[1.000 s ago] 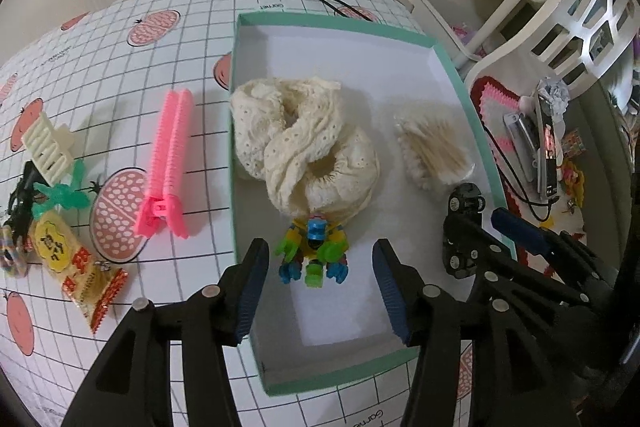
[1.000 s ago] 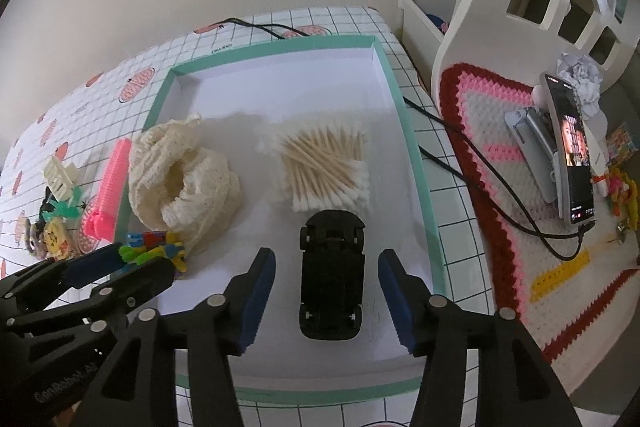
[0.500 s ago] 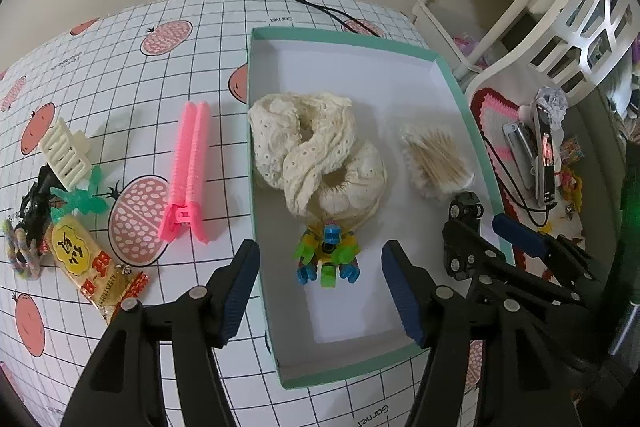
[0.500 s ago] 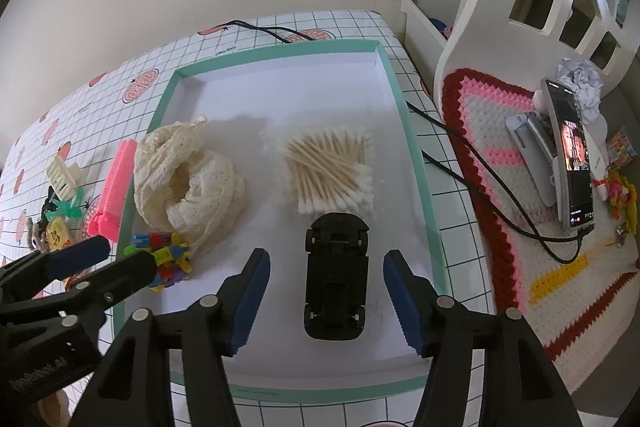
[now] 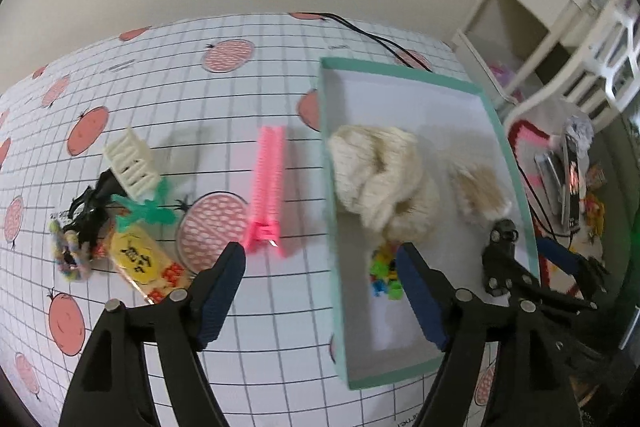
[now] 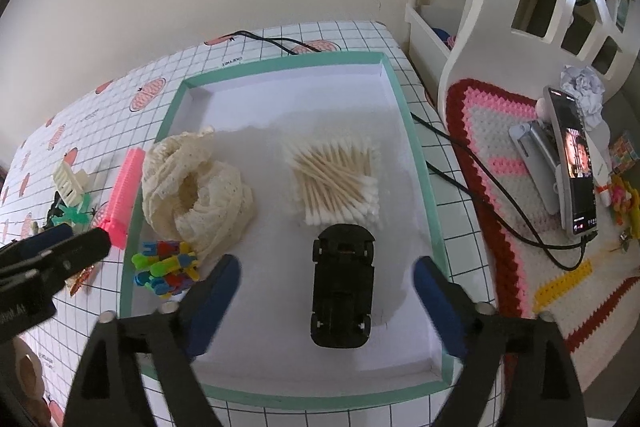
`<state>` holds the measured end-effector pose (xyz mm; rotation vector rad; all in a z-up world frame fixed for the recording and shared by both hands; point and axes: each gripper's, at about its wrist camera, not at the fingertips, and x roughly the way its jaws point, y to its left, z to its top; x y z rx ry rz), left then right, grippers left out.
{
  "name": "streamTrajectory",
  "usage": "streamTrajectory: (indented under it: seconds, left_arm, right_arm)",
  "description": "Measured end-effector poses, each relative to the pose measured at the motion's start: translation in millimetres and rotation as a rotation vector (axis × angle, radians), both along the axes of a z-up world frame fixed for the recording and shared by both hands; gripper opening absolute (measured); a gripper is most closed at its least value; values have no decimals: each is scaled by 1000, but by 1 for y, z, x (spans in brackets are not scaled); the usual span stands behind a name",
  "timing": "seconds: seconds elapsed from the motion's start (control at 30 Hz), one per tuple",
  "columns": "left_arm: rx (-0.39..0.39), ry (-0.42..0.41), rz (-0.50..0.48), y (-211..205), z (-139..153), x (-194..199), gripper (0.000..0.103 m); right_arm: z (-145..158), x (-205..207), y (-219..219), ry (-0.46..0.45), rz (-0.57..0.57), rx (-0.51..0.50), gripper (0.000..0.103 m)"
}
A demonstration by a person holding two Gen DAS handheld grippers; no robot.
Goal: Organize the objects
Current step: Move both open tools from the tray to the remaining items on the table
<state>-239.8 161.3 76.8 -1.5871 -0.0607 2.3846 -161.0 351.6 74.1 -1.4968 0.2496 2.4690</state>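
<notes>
Tray (image 6: 412, 147), worktop's right edge: holds lace cloth (image 6: 196, 187), cotton swabs (image 6: 336, 179), black car (image 6: 342, 287), block figure (image 6: 166, 269). Your left gripper (image 5: 320, 275), jaws wide and empty, has swung off the figure and now straddles the tray's left wall, facing the pink clip (image 5: 266, 187). Your right gripper (image 6: 326, 291), equally wide and empty, stays over the car. Likely next item: the clip.

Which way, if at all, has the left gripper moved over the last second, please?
Yes. The left gripper has swung left: it framed the toy figure inside the box; now it straddles the box's left wall, its left finger near the pink comb.
</notes>
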Motion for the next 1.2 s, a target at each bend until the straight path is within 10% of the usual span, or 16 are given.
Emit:
streamTrajectory:
  seconds: [0.63, 1.2]
  left_arm:
    - [-26, 106, 217, -77, 18, -14, 99]
    - [18, 66, 537, -199, 14, -13, 99]
  right_arm:
    - [11, -5, -19, 74, 8, 9, 103]
    - [24, -29, -137, 161, 289, -70, 103]
